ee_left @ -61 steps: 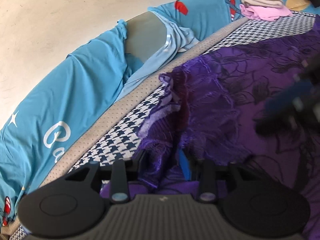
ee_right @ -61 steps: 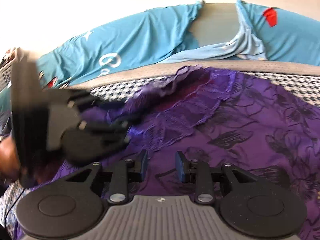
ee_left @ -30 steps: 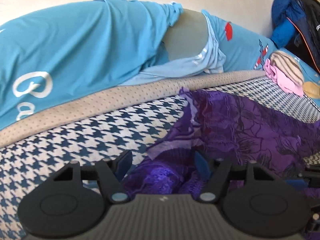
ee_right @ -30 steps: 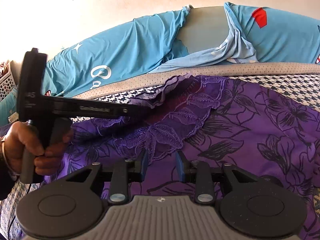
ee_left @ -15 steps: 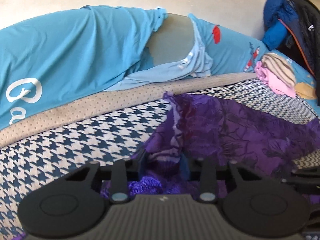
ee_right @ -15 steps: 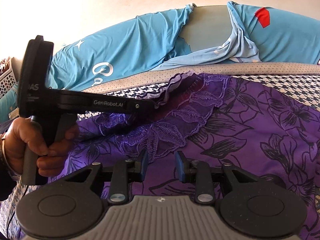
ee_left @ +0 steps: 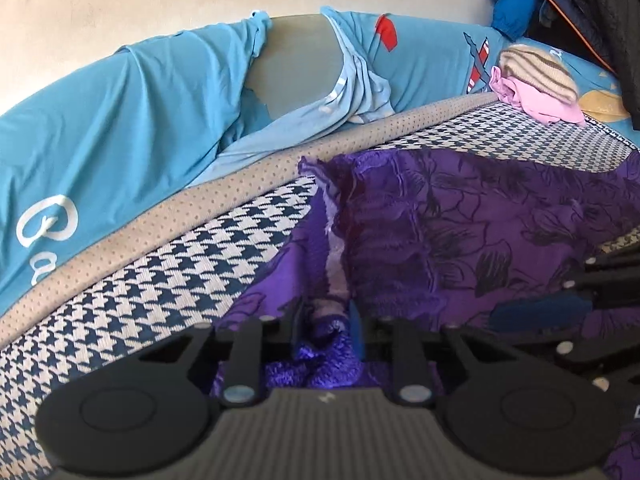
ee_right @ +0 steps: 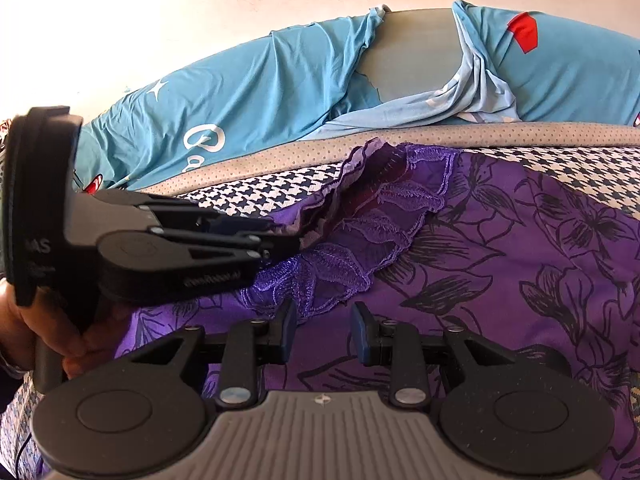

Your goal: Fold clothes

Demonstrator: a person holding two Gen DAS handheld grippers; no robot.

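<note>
On a houndstooth mattress (ee_left: 160,280), the left gripper (ee_left: 326,334) pinches the purple floral garment (ee_right: 520,264) by its lace edge (right gripper (ee_right: 324,330) hovering, jaws parted, holding nothing), likely ready to draw a fold across.

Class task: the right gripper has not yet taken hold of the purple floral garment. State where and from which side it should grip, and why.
Grip the lace-trimmed edge of the purple floral garment, just ahead of the right gripper, coming in low from the near side. That edge is ruffled and lifted off the houndstooth surface, so a finger could probably slip under it. The left gripper already pinches the same edge further along.
</note>
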